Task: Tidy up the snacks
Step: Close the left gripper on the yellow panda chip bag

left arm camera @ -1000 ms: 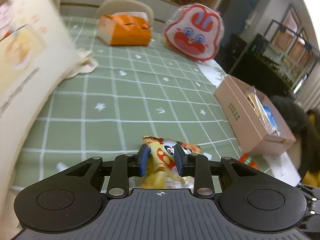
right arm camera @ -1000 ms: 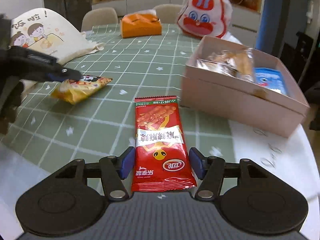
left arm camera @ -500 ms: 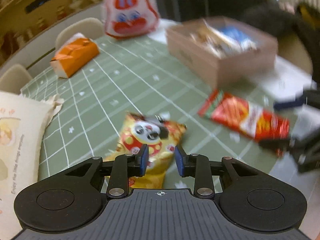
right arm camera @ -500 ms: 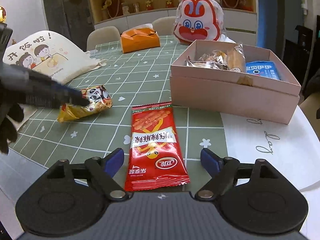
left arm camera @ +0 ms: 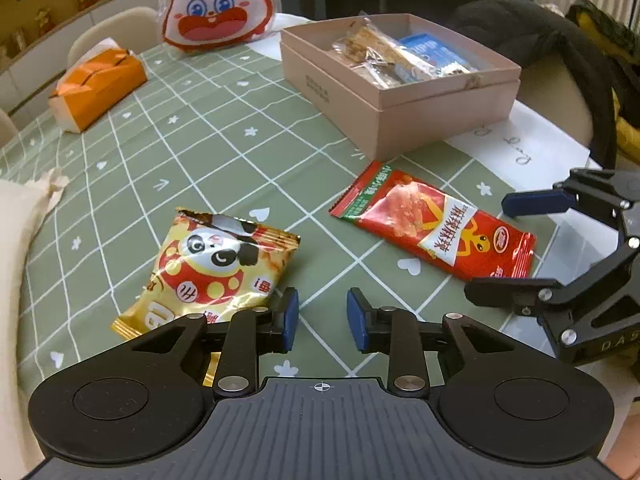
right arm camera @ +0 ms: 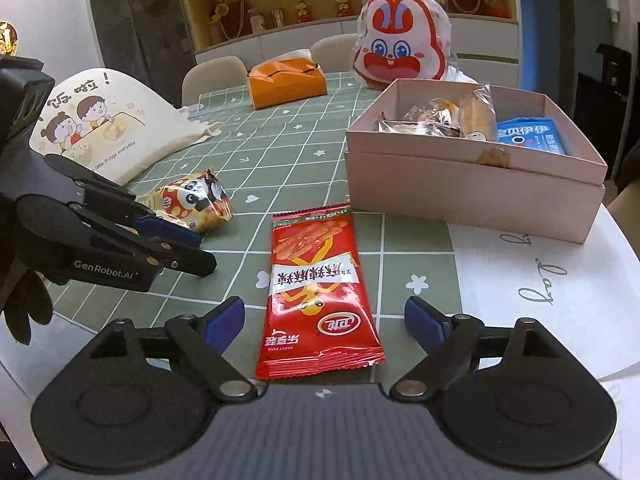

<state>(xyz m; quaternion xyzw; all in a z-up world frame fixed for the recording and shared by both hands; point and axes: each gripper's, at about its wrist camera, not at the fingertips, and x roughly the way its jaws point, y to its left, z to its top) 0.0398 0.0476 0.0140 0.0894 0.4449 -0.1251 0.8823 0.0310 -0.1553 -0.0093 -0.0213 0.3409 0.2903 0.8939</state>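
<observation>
- Right gripper (right arm camera: pixel 324 316) — its jaws stand wide and are opening further, one on each side of the near end of the red packet (right arm camera: pixel 318 292); the pads do not touch it.
- The red packet lies flat on the green cloth (right arm camera: pixel 280 152), directly ahead of this gripper. Its long axis runs near to far, in line with the fingers, so a grip would close across its short width.
- Left gripper (left arm camera: pixel 322 318) — jaws narrow with nothing between them. The panda packet (left arm camera: pixel 212 272) lies just left of its fingertips, lying clear of the pads.
- The right hand is the nearer one to the red packet, the left to the panda packet.
- Farther off, to the right, the pink box (right arm camera: pixel 472 196) sits open with several snacks already inside; judged the likely place for both packets.
- The right view shows the red packet centred between its jaws. The left view shows it from the side, lying at a slant, with the right gripper (left arm camera: pixel 512 240) reaching in from the right — and it looks down into the box (left arm camera: pixel 400 120).
</observation>
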